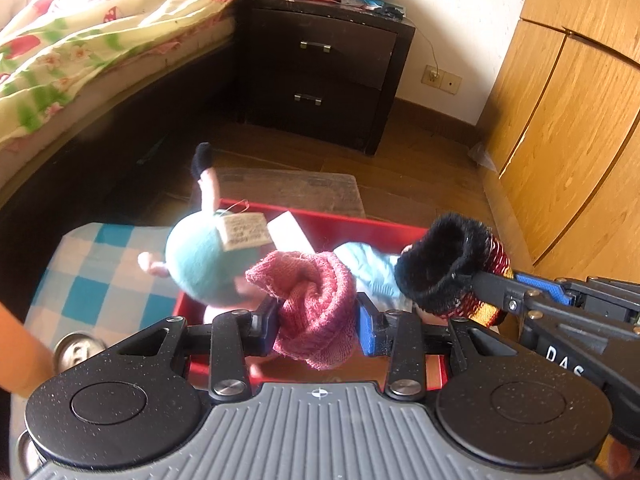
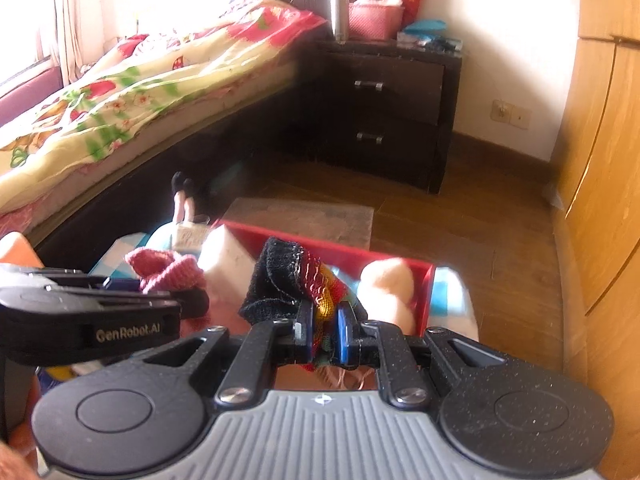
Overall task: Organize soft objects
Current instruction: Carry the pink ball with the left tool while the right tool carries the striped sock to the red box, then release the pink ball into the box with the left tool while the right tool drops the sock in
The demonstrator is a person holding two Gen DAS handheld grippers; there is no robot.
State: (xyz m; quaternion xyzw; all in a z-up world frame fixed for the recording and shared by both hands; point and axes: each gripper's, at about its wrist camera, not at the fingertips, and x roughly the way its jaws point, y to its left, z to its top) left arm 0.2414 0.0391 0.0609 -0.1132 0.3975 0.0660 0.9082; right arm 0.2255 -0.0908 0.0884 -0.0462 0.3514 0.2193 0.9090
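Nearest the lens in the left wrist view, the left gripper (image 1: 318, 320) is clamped on a pink knitted piece (image 1: 316, 300), its blue pads pressed into the bunched wool from both sides; the grip falls on the thick middle of the bundle, probably so that the loose knit lifts as one mass rather than unravelling. In the right wrist view, the right gripper (image 2: 325, 334) is likewise closed on a striped knitted item (image 2: 316, 280) with a black fleecy cuff, the jaws drawn nearly together because the fabric between them compresses to a thin fold. Both pieces hang above a red box (image 1: 384, 228), which appears to serve as the collecting bin: holding them over its opening suggests that each is about to be released inside. Already in or against the box lie a teal plush toy (image 1: 200, 260) with a paper tag, leaning over the left rim, a pale blue garment (image 1: 368, 268), and a cream plush shape (image 2: 386, 284) at the right wall. The box rests on a blue-and-white checked cloth (image 1: 96, 268). Beyond it a grey mat (image 1: 288, 188) lies on the wooden floor, then a dark nightstand (image 1: 320, 72), a bed with a floral quilt (image 1: 80, 40) to the left, and a wooden wardrobe (image 1: 568, 120) to the right.
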